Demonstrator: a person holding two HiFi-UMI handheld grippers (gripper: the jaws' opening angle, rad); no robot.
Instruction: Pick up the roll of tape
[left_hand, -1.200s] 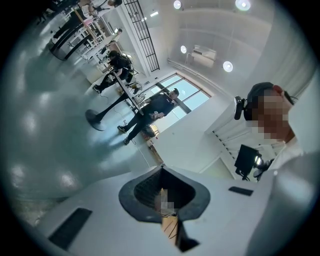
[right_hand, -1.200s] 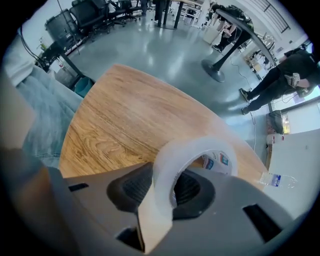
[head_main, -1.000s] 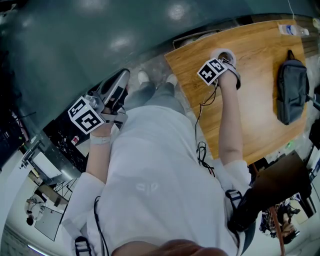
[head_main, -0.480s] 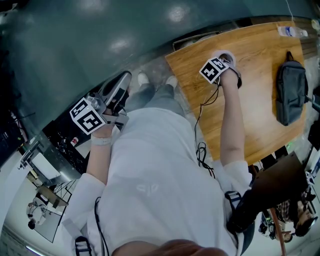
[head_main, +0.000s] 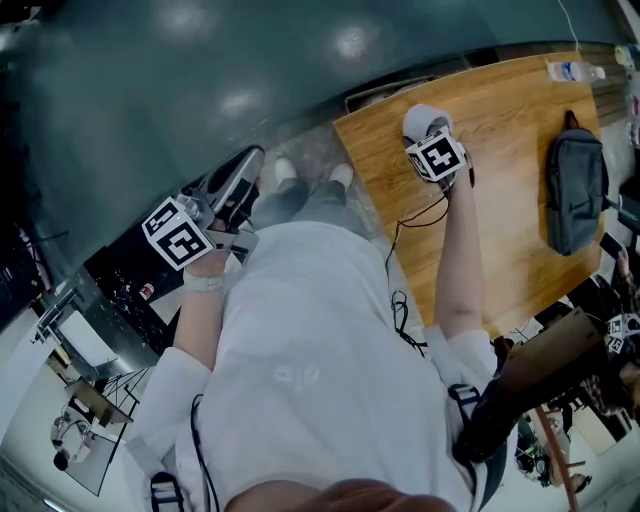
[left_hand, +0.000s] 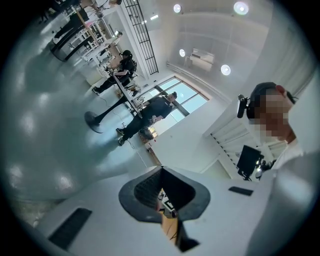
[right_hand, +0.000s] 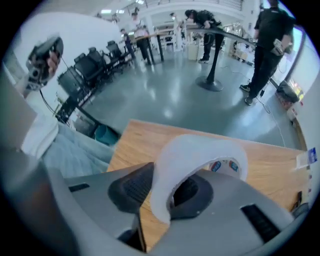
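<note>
roll of tape (right_hand: 200, 147) pinched in closing right tool (right_hand: 165, 194), left tool (left_hand: 162, 189) pressed together

Right gripper (right_hand: 162, 192): jaws closing on the wall of the white tape (right_hand: 192, 150), one jaw against its outer face, the other inside the core. Roll stands on edge, printed core facing right. Wooden table (right_hand: 132, 145) behind it. Beyond: glossy grey floor (right_hand: 165, 95), black chairs (right_hand: 92, 62), people (right_hand: 267, 35) standing.
</note>
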